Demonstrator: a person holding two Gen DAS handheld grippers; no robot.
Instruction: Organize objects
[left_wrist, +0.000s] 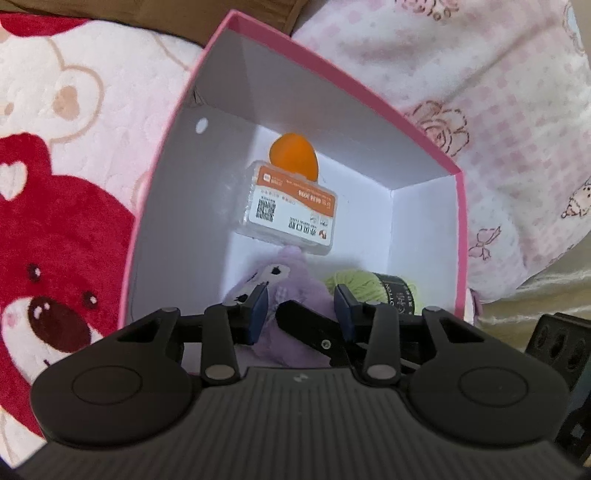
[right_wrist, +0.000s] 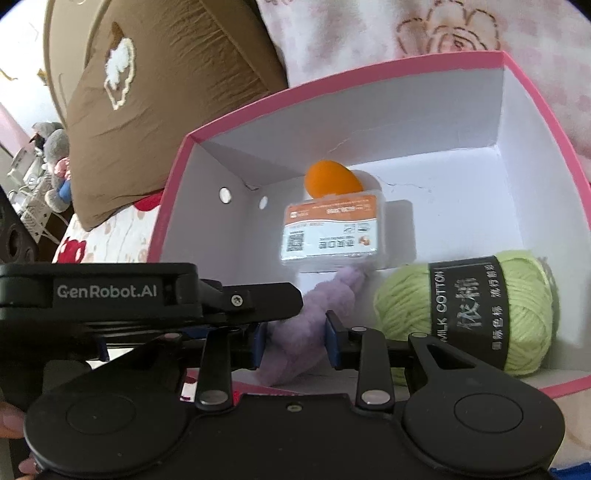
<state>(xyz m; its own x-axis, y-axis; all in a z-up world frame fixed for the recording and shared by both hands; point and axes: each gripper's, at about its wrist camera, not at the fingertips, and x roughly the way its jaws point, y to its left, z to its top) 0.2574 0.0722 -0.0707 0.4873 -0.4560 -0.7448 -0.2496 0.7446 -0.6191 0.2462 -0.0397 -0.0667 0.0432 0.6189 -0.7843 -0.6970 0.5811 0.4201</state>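
Purple plush toy (right_wrist: 295, 332) hangs over the near wall of a pink box (left_wrist: 325, 70) on a bed, apparently being lowered in beside green yarn (right_wrist: 465, 306), a labelled packet (right_wrist: 332, 232) and an orange egg-shaped ball (right_wrist: 332, 181). Both the left hand-held gripper (left_wrist: 301, 308) and right hand-held gripper (right_wrist: 295, 341) are nearly closed, pinching the toy.

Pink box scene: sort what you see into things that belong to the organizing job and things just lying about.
Part of the job:
- pink box
- purple plush toy, with the right gripper and left gripper around it
- green yarn ball
- clear labelled case
- orange egg-shaped thing

Just lying about:
- brown pillow
- red bear blanket
- pink floral bedding
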